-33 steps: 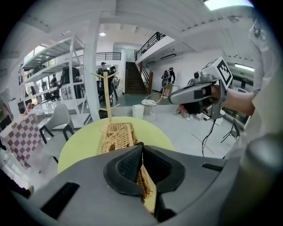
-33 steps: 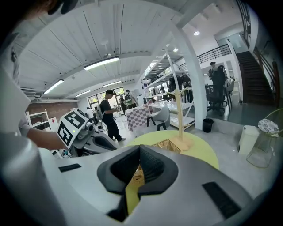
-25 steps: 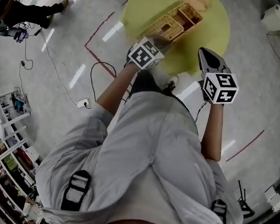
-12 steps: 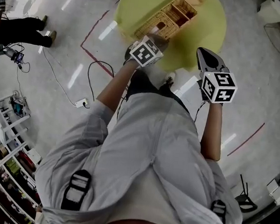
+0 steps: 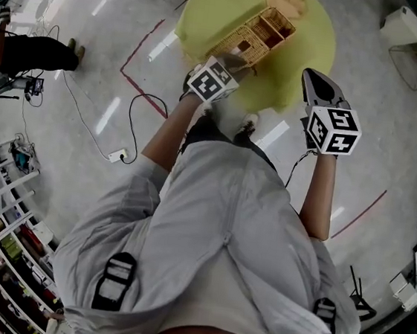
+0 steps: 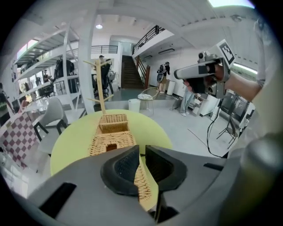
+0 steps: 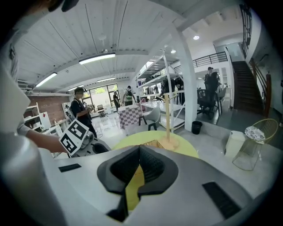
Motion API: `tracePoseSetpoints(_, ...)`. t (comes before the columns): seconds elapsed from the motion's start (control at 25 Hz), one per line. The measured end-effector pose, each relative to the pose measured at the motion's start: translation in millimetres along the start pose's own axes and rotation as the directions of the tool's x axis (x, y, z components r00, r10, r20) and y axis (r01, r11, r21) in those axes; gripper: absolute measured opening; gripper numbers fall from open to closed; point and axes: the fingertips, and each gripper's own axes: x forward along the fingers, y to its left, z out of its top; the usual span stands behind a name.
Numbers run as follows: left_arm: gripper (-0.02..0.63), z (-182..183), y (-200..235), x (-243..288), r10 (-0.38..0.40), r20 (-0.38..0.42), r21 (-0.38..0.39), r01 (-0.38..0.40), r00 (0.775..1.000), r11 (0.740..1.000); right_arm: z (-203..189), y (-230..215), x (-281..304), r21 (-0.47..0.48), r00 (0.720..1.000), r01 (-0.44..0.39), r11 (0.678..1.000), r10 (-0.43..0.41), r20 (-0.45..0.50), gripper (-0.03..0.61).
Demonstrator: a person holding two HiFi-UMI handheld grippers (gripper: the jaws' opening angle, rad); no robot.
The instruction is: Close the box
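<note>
On the round yellow table point(image 5: 219, 6) lies a wicker box point(image 5: 273, 26) with its lid point(image 5: 241, 43) swung open and flat toward me. In the left gripper view the box's body point(image 6: 112, 123) sits behind the lid point(image 6: 110, 143). My left gripper point(image 5: 234, 62) hovers at the lid's near end, jaws shut with nothing between them point(image 6: 139, 152). To the right, the right gripper point(image 5: 315, 85) hangs over the table's near edge, apart from the box, shut and empty point(image 7: 139, 152).
A wooden branched stand point(image 6: 101, 88) rises on the table behind the box. A person's legs point(image 5: 34, 53) are on the floor at the left, with cables point(image 5: 136, 109) and a power strip point(image 5: 118, 156). Shelving point(image 5: 3, 199) stands at lower left, a wire basket point(image 5: 416, 55) at upper right.
The left gripper has edged closer to the lid's near end. The right gripper has drifted slightly right. The person at the left has shifted their feet.
</note>
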Motion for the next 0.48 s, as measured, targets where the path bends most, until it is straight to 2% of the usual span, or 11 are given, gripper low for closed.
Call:
tracePoseSetpoints(0.12, 0.043, 24.2, 18.9, -29.2, 0.052, 0.093, 0.007, -0.053, 0.994, 0.999, 26.5, -0.1, -1.5, -0.031, 0.999, 0.03, 0.999, -0.029, 0.036, 0.018)
tracePoseSetpoints(0.24, 0.035, 53.6, 36.5, -64.7, 0.09, 0.185, 0.021, -0.095, 0.979, 0.995, 56.2, 3.7, -3.1, -0.077, 0.996, 0.059, 0.995, -0.054, 0.068, 0.018)
tracePoseSetpoints(0.36, 0.032, 89.5, 51.4, -105.5, 0.125, 0.299, 0.026, -0.139, 0.946, 0.99, 86.7, 11.9, -5.7, -0.147, 0.991, 0.094, 0.985, -0.078, 0.111, 0.018)
tracePoseSetpoints(0.48, 0.031, 120.5, 66.8, -146.2, 0.16, 0.404, 0.021, -0.184, 0.9, 0.983, 115.4, 22.6, -7.1, -0.213, 0.983, 0.129, 0.969, -0.096, 0.155, 0.018)
